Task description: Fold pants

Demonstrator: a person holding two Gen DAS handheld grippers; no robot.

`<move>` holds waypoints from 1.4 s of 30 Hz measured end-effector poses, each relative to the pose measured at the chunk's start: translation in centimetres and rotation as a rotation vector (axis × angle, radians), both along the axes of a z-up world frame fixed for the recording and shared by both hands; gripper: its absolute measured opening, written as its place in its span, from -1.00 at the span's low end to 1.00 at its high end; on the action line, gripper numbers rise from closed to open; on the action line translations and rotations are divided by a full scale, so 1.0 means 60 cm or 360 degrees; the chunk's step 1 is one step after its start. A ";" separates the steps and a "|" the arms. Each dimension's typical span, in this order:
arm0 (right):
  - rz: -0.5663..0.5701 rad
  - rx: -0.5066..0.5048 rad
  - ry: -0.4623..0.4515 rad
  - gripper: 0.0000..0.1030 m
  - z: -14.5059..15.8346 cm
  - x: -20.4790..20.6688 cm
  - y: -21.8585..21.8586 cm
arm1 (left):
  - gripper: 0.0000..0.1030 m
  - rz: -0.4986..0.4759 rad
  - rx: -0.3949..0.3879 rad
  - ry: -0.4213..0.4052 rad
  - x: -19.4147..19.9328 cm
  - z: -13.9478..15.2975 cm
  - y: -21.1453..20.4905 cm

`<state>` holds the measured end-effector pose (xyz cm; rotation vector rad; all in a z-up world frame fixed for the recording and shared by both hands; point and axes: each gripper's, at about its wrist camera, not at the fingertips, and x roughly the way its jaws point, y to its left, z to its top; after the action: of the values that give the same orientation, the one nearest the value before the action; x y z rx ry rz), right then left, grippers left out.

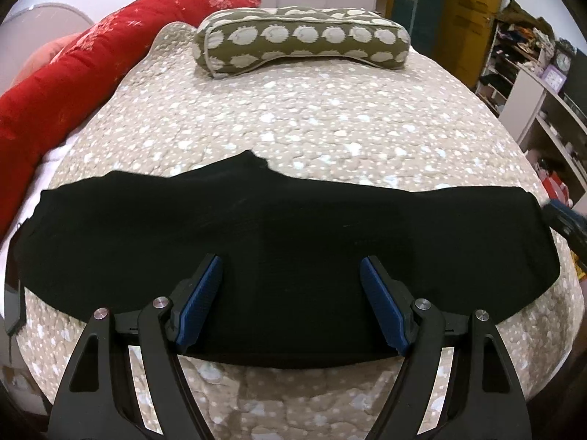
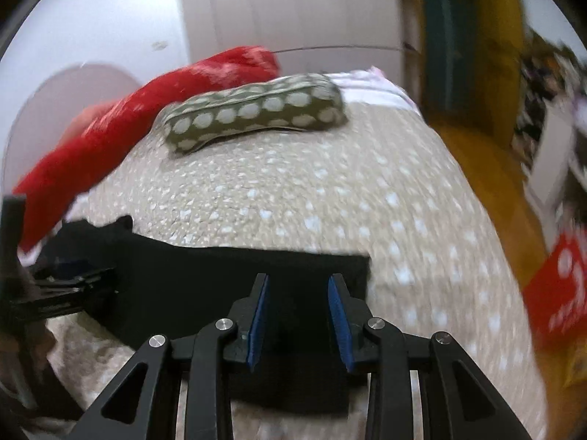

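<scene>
Black pants (image 1: 286, 220) lie flat across the near part of the bed, folded into a long band running left to right. My left gripper (image 1: 291, 267) is open and empty, hovering over the middle of the band near its front edge. My right gripper (image 2: 299, 284) is open and empty over the right end of the pants (image 2: 220, 275). The right gripper also shows at the right edge of the left wrist view (image 1: 567, 223). The left gripper appears at the left edge of the right wrist view (image 2: 66, 289). The right wrist view is motion-blurred.
The bed has a beige speckled quilt (image 1: 312, 117). An olive pillow with white spots (image 1: 301, 38) lies at the far end. A red duvet (image 1: 91, 58) runs along the left side. Shelves with clutter (image 1: 528, 69) stand to the right, beyond the bed's edge.
</scene>
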<state>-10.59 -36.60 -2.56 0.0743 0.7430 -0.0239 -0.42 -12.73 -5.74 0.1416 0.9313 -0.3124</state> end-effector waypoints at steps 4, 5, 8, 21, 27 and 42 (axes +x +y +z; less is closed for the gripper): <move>0.0275 -0.0221 0.0115 -0.38 -0.012 0.046 0.018 | 0.52 0.0010 0.0004 -0.0019 0.001 0.007 0.002; 0.0328 -0.0252 0.0127 -0.38 -0.014 0.054 0.021 | 0.52 0.0019 0.0002 -0.0015 0.003 0.007 0.003; 0.0540 -0.0289 0.0211 -0.27 -0.024 0.078 0.025 | 0.52 0.0036 -0.0001 0.0011 0.011 0.004 0.003; 0.0876 -0.0266 0.0409 -0.54 -0.053 0.136 0.026 | 0.52 0.0030 0.0044 0.0041 0.021 -0.008 -0.012; 0.0852 -0.0484 0.0302 -0.91 -0.037 0.099 0.055 | 0.52 0.0055 0.0030 0.0055 0.029 -0.009 -0.007; 0.0479 -0.0355 0.0251 -0.40 0.000 0.085 -0.009 | 0.52 -0.0054 -0.0016 0.0000 0.027 0.023 -0.030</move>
<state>-5.52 -37.17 -2.58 -0.2550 0.8982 0.1756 1.22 -14.55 -4.38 0.1486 0.9280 -0.3484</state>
